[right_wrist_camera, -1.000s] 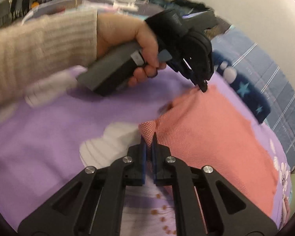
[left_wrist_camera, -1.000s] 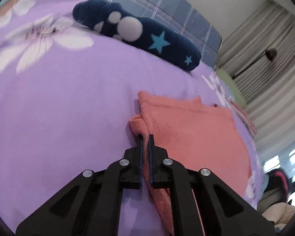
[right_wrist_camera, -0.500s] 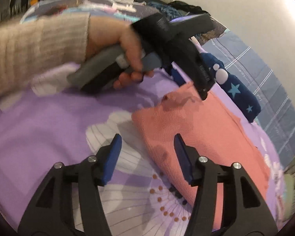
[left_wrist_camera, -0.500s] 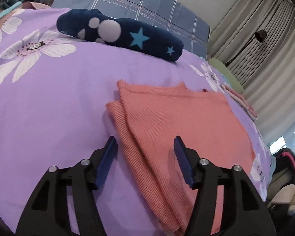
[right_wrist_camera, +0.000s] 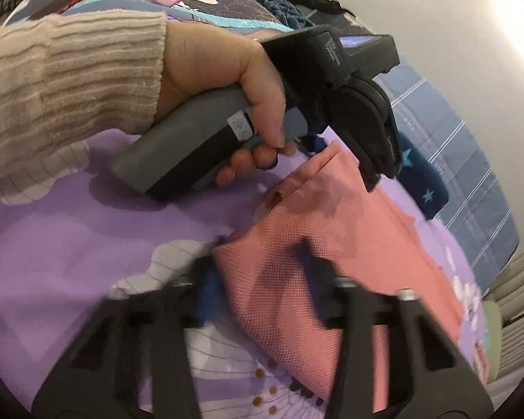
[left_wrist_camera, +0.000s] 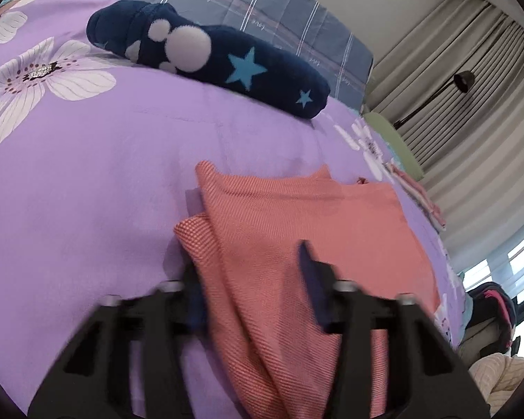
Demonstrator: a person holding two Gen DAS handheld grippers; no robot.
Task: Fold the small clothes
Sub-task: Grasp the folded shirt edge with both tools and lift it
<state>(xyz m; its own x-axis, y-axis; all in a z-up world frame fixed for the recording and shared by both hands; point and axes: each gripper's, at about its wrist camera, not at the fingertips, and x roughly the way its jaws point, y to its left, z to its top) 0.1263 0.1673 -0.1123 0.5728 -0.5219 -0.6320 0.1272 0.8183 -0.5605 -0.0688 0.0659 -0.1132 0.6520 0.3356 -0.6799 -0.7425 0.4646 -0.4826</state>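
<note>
Cloth: a salmon-pink garment (left_wrist_camera: 297, 230), folded, lies flat on the bed in the lower middle of the left wrist view; in the right wrist view the same cloth (right_wrist_camera: 332, 279) runs from centre to lower right.

Left claw: the left claw (left_wrist_camera: 251, 286) sits at the bottom centre of its own view, blurred — its jaws are closing, still parted, with the near folded edge of the cloth lying between them. The pads do not yet press the fabric. In the right wrist view the left claw (right_wrist_camera: 372, 179) points down at the far corner of the cloth, upper right of centre.

Right claw: the right claw (right_wrist_camera: 258, 279) is at the bottom centre of its view, also blurred — jaws closing, still apart, with a corner of the cloth between them and not yet pinched.

Hand: a hand (right_wrist_camera: 227, 80) in a beige ribbed sleeve (right_wrist_camera: 70, 80) grips the left claw's grey handle, upper left to centre of the right wrist view.

Bed: purple bedspread (left_wrist_camera: 87, 181) with large white flowers.

Pillow: a navy plush pillow (left_wrist_camera: 209, 66) with stars and a paw print lies at the upper centre of the left wrist view, well apart from the cloth.

Background: grey curtains (left_wrist_camera: 471, 80) at the upper right.
</note>
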